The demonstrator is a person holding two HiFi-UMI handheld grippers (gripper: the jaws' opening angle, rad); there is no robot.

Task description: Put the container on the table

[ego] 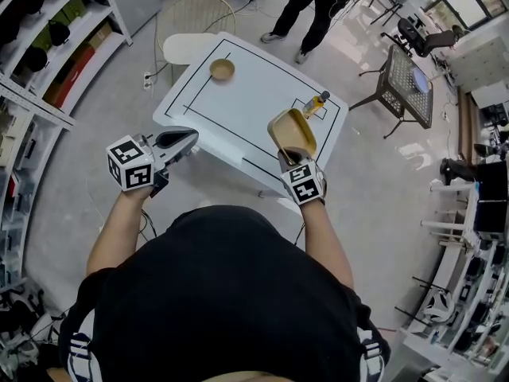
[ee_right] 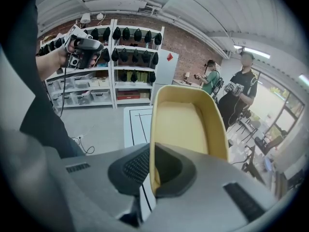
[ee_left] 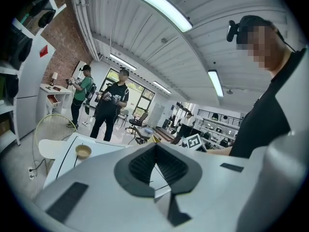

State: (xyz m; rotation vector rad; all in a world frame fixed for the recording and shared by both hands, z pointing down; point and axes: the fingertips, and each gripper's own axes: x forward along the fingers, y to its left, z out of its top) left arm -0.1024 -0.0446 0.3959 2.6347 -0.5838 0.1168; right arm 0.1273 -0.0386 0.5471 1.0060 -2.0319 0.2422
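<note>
The right hand-held gripper [ego: 291, 157] is pinching one wall of the yellow container [ego: 292, 132], jaws closed on it. That grip is carrying the container in the air by the near edge of the white surface [ego: 254, 86], not yet resting on it. The left hand-held gripper [ego: 181, 139] is hanging beside the near left corner, jaws together and empty, probably to keep clear. A bowl [ego: 222, 69] and a bottle [ego: 316, 104] are sitting farther back, so the bare middle is looking like the landing spot.

Black short-sleeved shirt [ego: 231, 293]; grey left gripper [ego: 191, 138], right gripper [ego: 288, 157], marker cubes [ego: 130, 164]
</note>
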